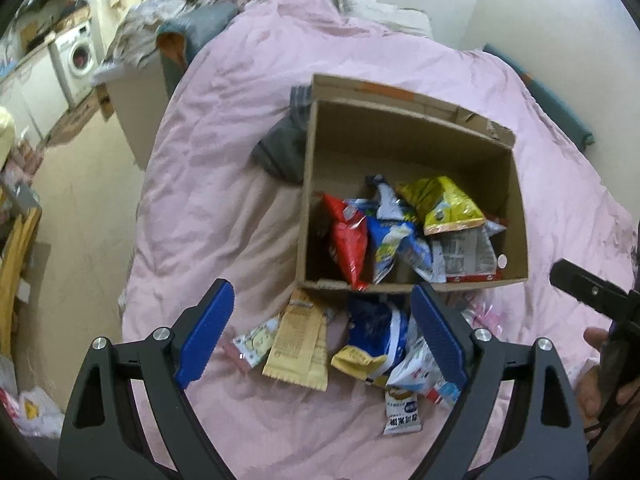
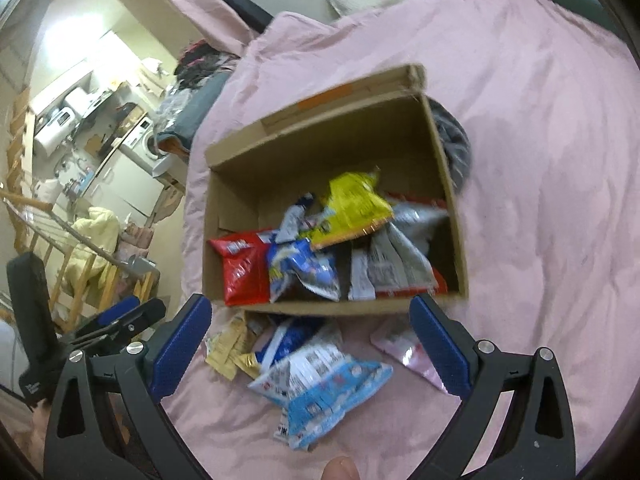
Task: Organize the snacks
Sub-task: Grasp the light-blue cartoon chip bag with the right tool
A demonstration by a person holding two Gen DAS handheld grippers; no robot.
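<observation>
An open cardboard box point(image 1: 412, 136) point(image 2: 240, 184) sits on a pink bedspread. Inside lie a red packet point(image 1: 347, 245) point(image 2: 244, 268), a yellow packet point(image 1: 444, 204) point(image 2: 354, 204), blue packets point(image 2: 300, 268) and a silver-white one point(image 1: 464, 256). Loose snacks lie on the bed before the box: a beige packet point(image 1: 298, 344), a dark blue packet point(image 1: 376, 328), a light blue packet point(image 2: 324, 392) and a pink packet point(image 2: 408, 348). My left gripper point(image 1: 322, 334) is open and empty above the loose pile. My right gripper point(image 2: 310, 346) is open and empty above the same pile.
The pink bedspread point(image 1: 224, 152) covers the bed. A grey cloth point(image 1: 282, 148) lies beside the box. The bed's left edge drops to the floor point(image 1: 88, 200). A washing machine point(image 1: 78, 60) and cluttered shelves stand at the far left. The other gripper shows in the left wrist view point(image 1: 592, 292).
</observation>
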